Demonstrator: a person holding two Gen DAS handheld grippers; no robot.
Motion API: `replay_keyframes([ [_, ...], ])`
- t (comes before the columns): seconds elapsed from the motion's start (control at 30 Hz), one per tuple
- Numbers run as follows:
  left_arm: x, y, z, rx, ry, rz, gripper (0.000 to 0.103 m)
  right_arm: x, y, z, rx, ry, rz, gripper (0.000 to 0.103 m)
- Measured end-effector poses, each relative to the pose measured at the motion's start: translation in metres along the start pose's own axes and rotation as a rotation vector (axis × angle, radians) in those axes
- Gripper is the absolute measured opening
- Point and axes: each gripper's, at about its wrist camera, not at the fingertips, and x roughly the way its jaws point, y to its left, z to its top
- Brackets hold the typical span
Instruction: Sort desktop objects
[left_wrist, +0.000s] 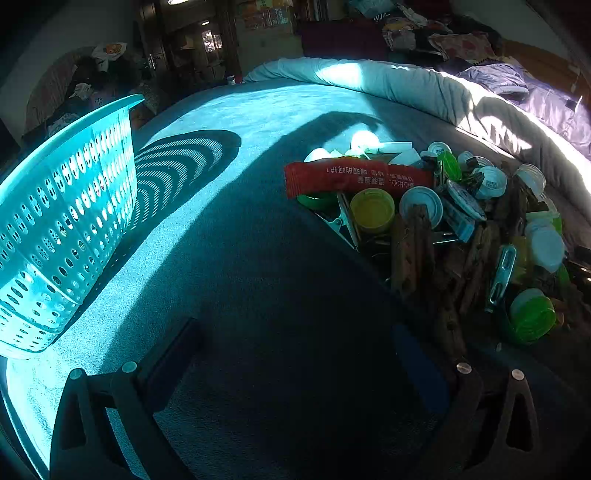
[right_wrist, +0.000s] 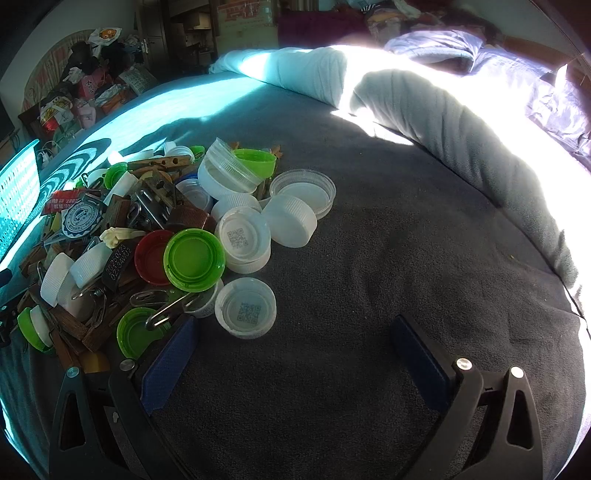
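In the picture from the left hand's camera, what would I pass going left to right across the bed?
Teal basket → its striped shadow → red packet → yellow cap → green cap.

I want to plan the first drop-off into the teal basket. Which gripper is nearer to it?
Left. The left gripper has the teal basket close on its left side. From the right gripper, only the basket's edge shows far left, beyond the pile of caps.
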Motion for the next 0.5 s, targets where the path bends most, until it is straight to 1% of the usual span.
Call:
replay_keyframes([
  [0.5, 0.0012, 0.0011, 0.0006, 0.000, 0.000, -0.001, 0.103, 0.0000, 0.0000, 0.0001, 0.000, 0.000, 0.000, 0.103],
])
